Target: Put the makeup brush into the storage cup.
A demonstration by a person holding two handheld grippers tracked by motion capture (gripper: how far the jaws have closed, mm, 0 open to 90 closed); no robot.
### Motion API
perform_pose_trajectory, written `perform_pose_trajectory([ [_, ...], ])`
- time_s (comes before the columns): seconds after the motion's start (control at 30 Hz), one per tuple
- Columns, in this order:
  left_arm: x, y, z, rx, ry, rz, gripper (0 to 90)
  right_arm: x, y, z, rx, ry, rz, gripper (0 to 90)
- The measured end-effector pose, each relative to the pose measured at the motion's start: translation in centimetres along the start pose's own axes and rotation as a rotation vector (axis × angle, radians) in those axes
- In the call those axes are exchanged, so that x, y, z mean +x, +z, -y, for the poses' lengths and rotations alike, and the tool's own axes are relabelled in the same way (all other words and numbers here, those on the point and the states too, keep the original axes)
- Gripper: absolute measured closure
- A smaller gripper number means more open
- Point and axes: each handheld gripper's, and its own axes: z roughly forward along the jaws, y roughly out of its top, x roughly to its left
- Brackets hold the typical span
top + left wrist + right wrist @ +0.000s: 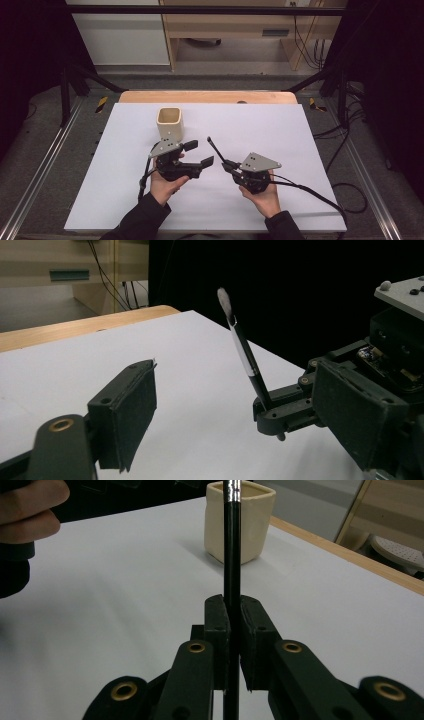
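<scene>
Two grippers sit over the middle of the desk (125, 210). Pressed together, the right gripper (226, 165) pinches a black brush (216, 148) near its lower end, and the brush slants up toward the desk's far edge. Spread wide with nothing between its jaws, the left gripper (198, 153) lies just beside it. A cream cup (169, 122) stands beyond, nearer the far edge.

On my board (300, 200) the cup (169, 122) stands toward the far side, left of centre. My left gripper (197, 154) sits just in front of the cup. My right gripper (229, 166) is to its right, near it, and the brush (216, 148) in it slants up between them.
</scene>
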Motion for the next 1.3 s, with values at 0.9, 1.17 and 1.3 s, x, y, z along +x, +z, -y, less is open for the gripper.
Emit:
perform_pose_trajectory([
  [0.9, -0.4, 1.9, 0.4, -0.016, -0.064, 0.015, 48.8, 0.2, 0.1, 0.0, -0.016, 0.011, -0.015, 83.6],
  [1.17, -0.4, 2.2, 0.6, -0.03, -0.076, 0.029, 58.5, 0.2, 0.0, 0.0, -0.02, 0.015, -0.019, 83.6],
  [1.3, -0.5, 2.3, 0.7, -0.03, -0.07, 0.026, 62.6, 0.3, 0.1, 0.0, -0.023, 0.02, -0.023, 83.6],
])
